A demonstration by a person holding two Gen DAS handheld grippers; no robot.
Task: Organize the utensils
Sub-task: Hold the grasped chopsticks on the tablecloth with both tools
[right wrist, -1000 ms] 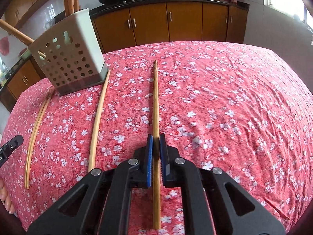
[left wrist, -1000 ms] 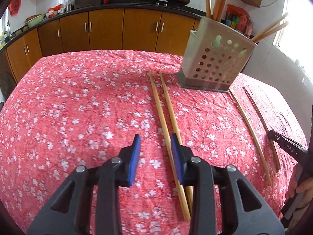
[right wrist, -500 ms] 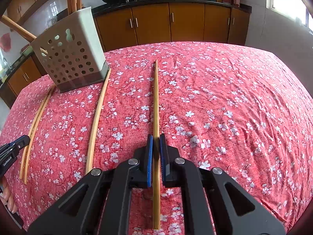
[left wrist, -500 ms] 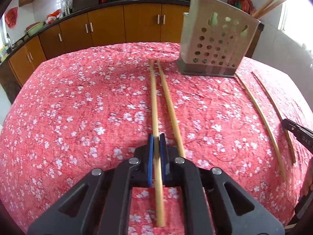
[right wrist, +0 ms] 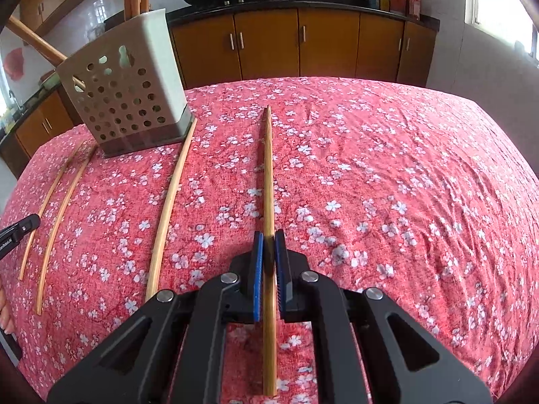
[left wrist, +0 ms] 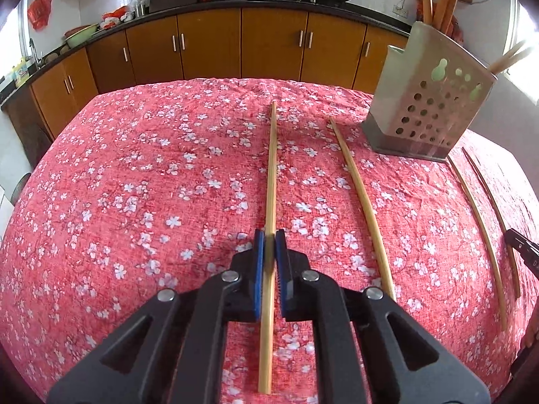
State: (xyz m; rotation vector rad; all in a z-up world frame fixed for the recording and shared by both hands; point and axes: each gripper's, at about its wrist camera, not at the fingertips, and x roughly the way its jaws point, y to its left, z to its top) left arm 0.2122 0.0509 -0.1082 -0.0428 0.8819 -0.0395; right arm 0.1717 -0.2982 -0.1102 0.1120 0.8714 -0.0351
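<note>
My left gripper [left wrist: 269,235] is shut on a wooden chopstick [left wrist: 272,168] that points away from me over the table. A second chopstick [left wrist: 362,198] lies on the cloth to its right. My right gripper [right wrist: 268,237] is shut on another chopstick [right wrist: 267,168]. A loose chopstick [right wrist: 170,202] lies left of it, touching the base of the perforated utensil holder [right wrist: 131,101]. The holder [left wrist: 427,101] stands upright at the far side with several chopsticks in it. Two chopsticks [right wrist: 57,215] lie further left.
The table has a red floral cloth [left wrist: 134,185]. Wooden kitchen cabinets [left wrist: 235,47] and a counter with woks stand behind it. The other gripper's black tip [left wrist: 522,252] shows at the right edge of the left wrist view.
My left gripper has shut on the left chopstick of the pair and lifted it away from its neighbour. The right gripper stays shut on its chopstick and has risen slightly.
</note>
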